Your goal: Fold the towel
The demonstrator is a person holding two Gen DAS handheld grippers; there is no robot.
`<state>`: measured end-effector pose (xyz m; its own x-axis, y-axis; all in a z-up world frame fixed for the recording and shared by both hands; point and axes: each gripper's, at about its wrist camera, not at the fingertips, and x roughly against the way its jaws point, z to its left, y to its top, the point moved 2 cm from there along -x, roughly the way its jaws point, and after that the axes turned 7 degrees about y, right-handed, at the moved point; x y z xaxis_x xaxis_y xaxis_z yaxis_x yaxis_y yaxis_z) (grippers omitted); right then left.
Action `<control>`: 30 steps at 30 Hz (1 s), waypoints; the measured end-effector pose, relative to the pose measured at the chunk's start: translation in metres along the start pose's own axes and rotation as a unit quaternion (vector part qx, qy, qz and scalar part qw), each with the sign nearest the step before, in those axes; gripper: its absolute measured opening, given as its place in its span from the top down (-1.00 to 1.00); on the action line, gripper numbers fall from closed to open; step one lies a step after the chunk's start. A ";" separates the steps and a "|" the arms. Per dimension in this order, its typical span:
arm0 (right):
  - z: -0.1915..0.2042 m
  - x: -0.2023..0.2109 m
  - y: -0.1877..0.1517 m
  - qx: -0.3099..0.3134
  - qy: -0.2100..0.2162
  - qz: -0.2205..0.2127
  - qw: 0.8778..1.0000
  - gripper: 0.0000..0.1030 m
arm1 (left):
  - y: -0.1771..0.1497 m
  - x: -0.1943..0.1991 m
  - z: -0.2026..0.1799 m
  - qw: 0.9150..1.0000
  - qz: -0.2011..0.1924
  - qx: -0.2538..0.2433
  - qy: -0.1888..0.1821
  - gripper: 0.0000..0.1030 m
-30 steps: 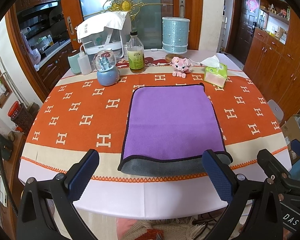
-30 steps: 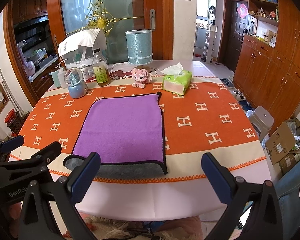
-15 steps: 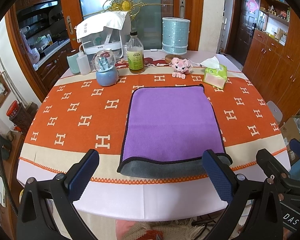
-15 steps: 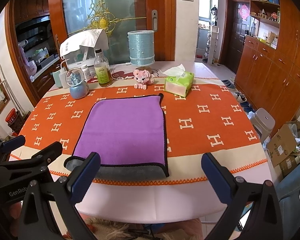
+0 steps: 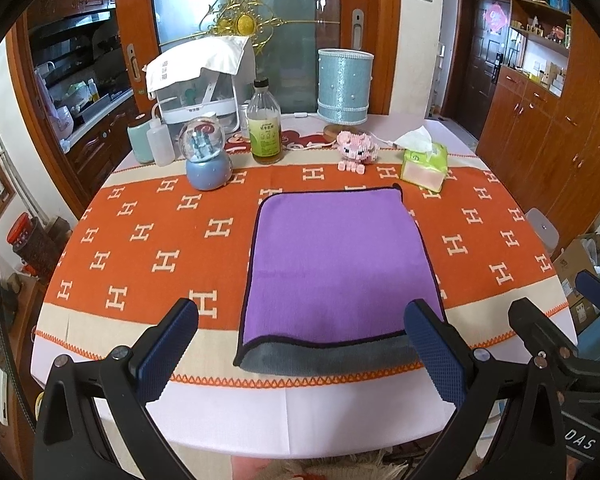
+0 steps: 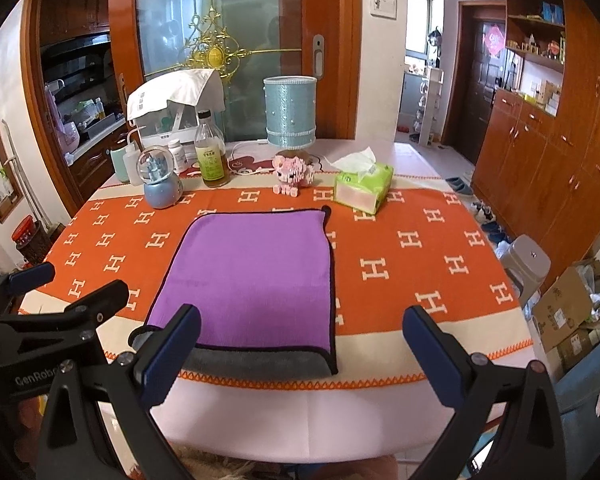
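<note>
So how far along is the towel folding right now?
One fold looks done: the purple towel lies doubled on the tablecloth, its grey underside showing along the near edge. Nothing is in hand: the left gripper and right gripper are both open, short of the cloth. Any further fold remains.

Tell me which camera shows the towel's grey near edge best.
The left wrist view: the grey near edge of the towel runs nearly unbroken between the open left tongs. In the right wrist view, a finger of the open right tongs covers the edge's left end.
</note>
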<state>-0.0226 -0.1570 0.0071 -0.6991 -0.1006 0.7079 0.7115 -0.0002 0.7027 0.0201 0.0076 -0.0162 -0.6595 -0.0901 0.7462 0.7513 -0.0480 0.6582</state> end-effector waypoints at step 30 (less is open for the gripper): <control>-0.033 -0.053 0.012 0.018 -0.003 -0.007 1.000 -0.95 | 0.006 -0.082 0.047 1.000 0.026 -0.015 -0.008 -0.99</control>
<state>0.0250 -0.1844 -0.0242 -0.7095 -0.0948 0.6983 0.6987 0.0345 0.7146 0.0780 0.0618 -0.0686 -0.6191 -0.0770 0.7815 0.7852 -0.0737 0.6148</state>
